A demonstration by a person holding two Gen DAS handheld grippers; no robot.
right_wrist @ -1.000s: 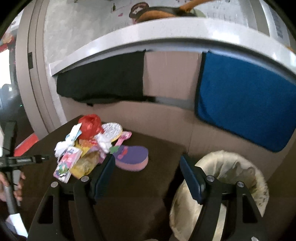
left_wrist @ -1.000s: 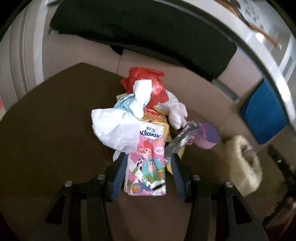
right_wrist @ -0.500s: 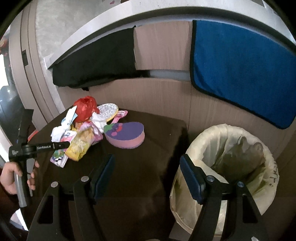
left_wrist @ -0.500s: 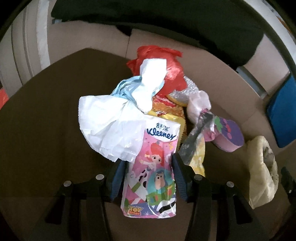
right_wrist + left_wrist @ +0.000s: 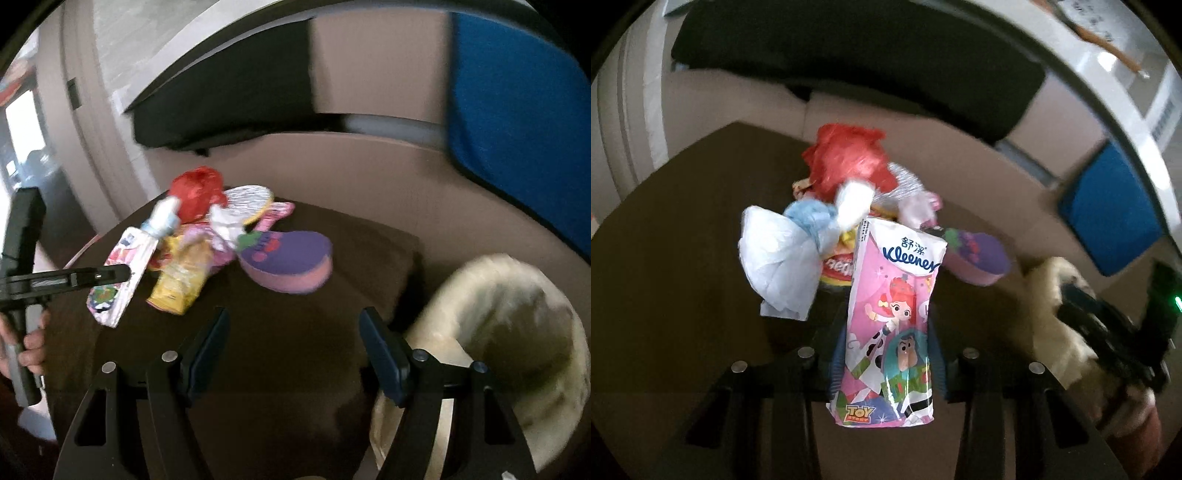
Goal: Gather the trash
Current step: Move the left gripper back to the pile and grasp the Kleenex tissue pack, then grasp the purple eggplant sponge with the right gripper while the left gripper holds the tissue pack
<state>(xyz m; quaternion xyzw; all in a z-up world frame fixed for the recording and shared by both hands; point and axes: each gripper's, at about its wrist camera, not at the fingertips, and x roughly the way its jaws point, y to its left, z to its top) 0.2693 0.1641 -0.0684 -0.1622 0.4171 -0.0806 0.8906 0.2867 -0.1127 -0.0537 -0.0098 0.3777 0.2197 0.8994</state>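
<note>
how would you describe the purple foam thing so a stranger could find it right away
Start at the dark brown table and its heap of wrappers and tissues. At the edge of the heap nearest the lined trash bin lies the purple sponge. It is a thick, rounded slab, purple on top and pink on the side, with small fruit shapes, unlike the thin crumpled litter around it.

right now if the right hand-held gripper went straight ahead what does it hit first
Probably the purple-and-pink foam piece on the dark table; the right hand-held gripper points just right of it, though depth is unclear.
</note>
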